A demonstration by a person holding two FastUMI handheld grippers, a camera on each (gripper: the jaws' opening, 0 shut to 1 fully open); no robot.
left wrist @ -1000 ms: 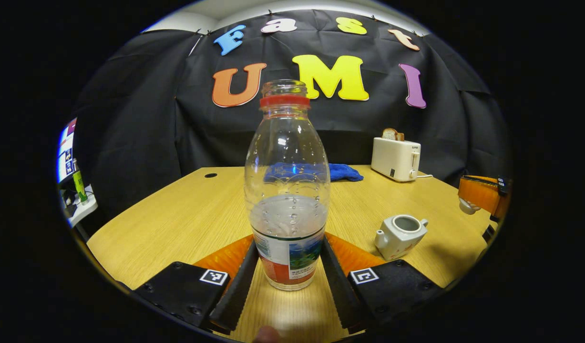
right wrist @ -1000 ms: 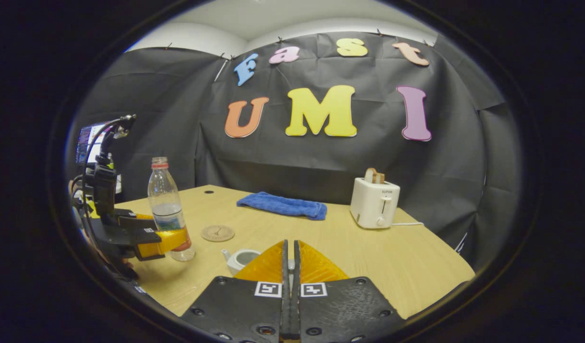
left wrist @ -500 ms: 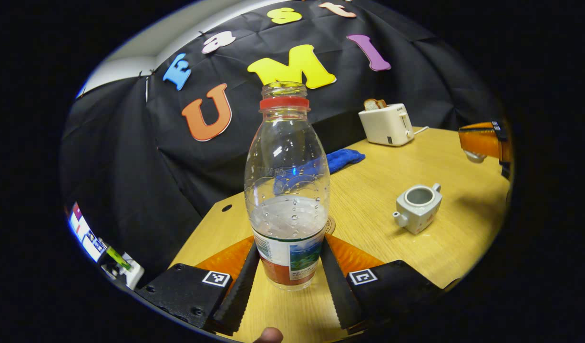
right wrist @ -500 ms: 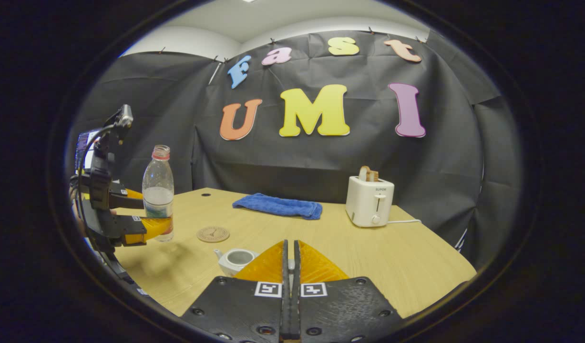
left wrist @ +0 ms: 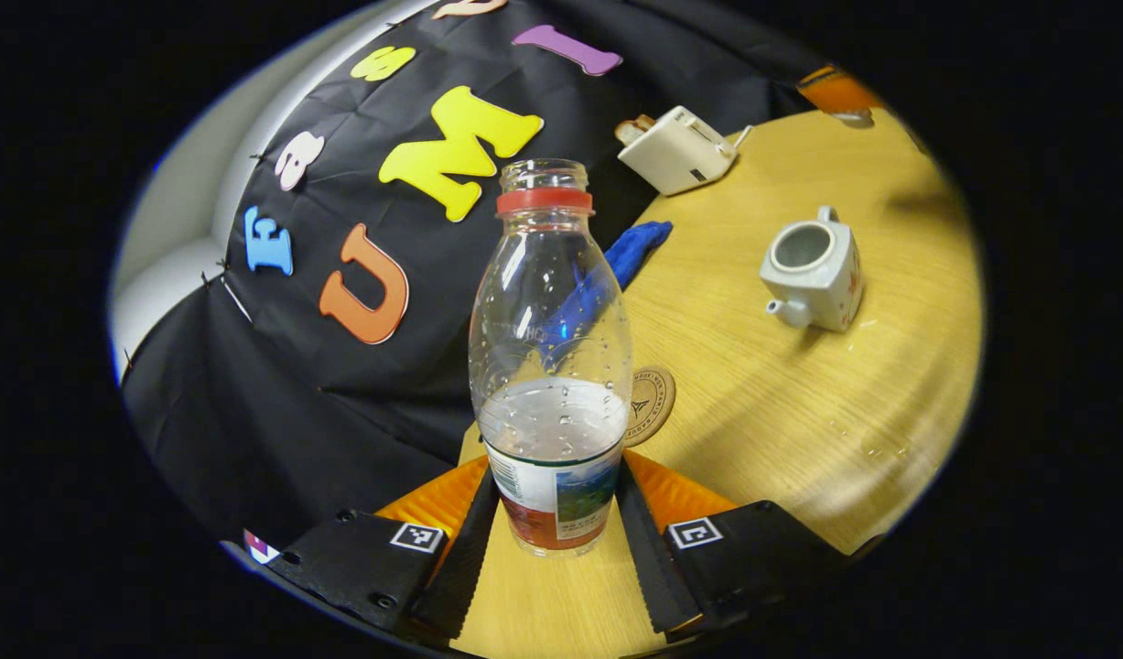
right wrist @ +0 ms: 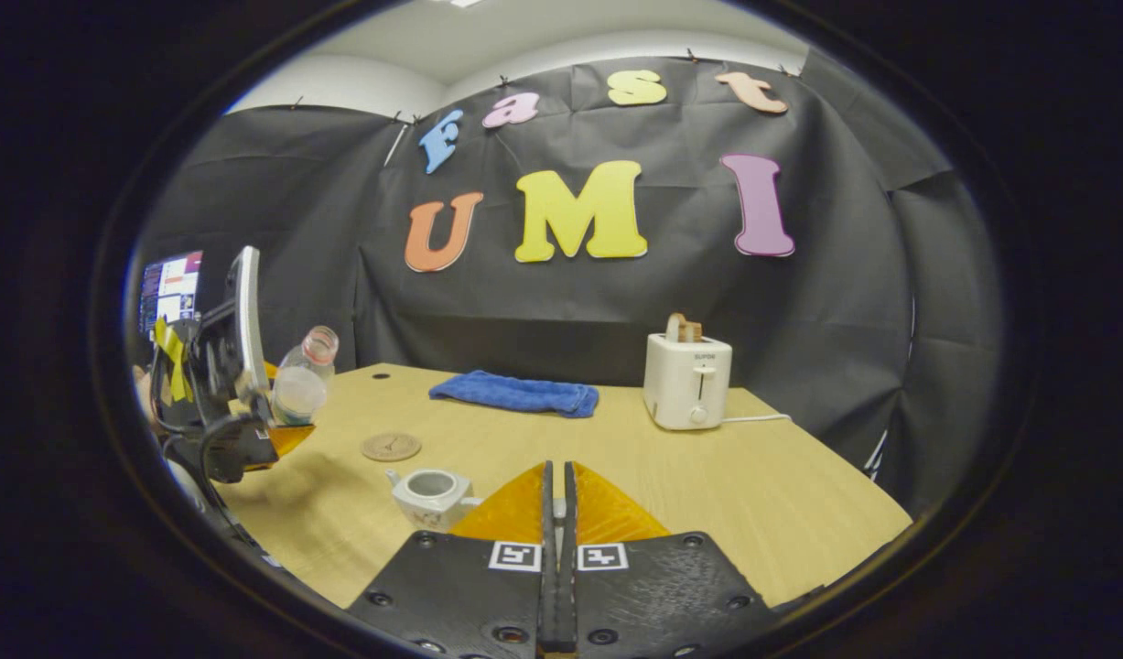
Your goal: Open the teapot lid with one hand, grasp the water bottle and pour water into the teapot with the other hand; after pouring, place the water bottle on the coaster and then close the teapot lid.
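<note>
My left gripper is shut on the lower body of a clear water bottle with a red neck ring, no cap, and water low inside. In the right gripper view the bottle leans over in the air at the far left, held by the left gripper. The white teapot stands on the table with its top uncovered, also seen as the teapot just left of my right gripper. That gripper's fingers are pressed together. From the left gripper view the right gripper holds a small white lid. A round coaster lies behind the bottle.
A white toaster with bread stands at the back of the wooden table, its cord trailing right. A blue towel lies at the back middle. A screen sits off the table's left side.
The left gripper has lifted the bottle off the table and tipped it over sideways. The teapot now sits farther up in the left gripper view. The right gripper stays shut.
</note>
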